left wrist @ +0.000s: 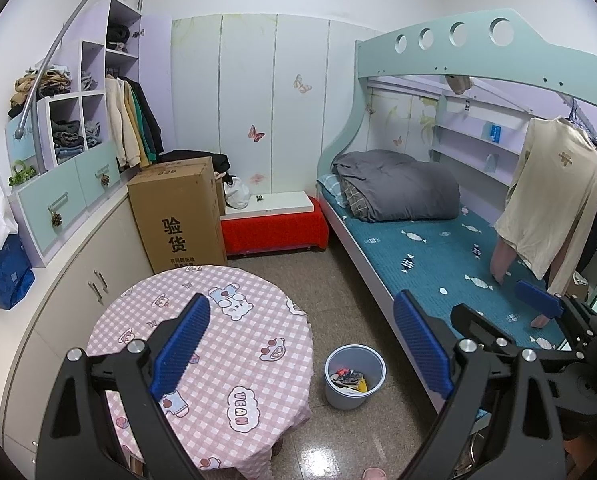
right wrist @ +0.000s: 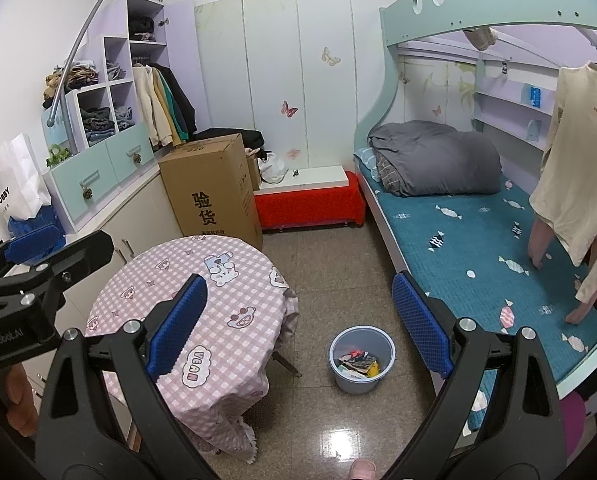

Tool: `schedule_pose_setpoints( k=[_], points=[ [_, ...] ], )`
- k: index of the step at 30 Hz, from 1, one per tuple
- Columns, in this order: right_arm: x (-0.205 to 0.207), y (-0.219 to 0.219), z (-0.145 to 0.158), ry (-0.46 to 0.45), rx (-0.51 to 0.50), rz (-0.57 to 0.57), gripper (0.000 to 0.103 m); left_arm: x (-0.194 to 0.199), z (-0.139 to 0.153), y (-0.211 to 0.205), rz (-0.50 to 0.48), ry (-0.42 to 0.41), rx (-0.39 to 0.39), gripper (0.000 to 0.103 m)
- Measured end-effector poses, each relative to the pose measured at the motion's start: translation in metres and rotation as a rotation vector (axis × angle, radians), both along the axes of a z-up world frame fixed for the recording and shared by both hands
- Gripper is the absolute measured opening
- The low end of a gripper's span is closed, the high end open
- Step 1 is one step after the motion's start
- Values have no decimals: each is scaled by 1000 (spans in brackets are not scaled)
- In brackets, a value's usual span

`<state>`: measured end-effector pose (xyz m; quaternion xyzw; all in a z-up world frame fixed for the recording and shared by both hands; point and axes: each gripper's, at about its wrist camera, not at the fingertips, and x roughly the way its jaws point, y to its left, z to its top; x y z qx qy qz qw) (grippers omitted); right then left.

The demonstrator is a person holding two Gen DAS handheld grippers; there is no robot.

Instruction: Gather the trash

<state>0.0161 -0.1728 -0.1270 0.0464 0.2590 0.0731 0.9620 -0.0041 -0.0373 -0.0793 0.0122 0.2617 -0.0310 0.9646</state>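
Wrappers [left wrist: 350,380] fill the bin [left wrist: 354,376], too small to identify; left claw [left wrist: 298,344] and right claw [right wrist: 298,328] spread, empty.

Left tool [left wrist: 301,344] hangs with jaws wide apart above the pink worktop [left wrist: 234,364] and a bin [left wrist: 355,376] holding trash [left wrist: 350,380] on the floor, beside the bed [left wrist: 450,268].

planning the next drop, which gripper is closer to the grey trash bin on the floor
Neither by a clear margin. The left gripper and the right gripper both hover open, high above the trash bin, side by side, with the bin low between each one's fingers.
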Motion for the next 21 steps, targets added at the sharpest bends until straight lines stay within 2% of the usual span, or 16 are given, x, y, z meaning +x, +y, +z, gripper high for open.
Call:
schedule_pose_setpoints(
  k=[14,21],
  points=[
    [30,16,-13,52,-28,35,92,26,-17,22,24,62,-28,91],
    [73,42,-32,113,-43,112,92,54,-37,53,133,133,-34,91]
  ],
)
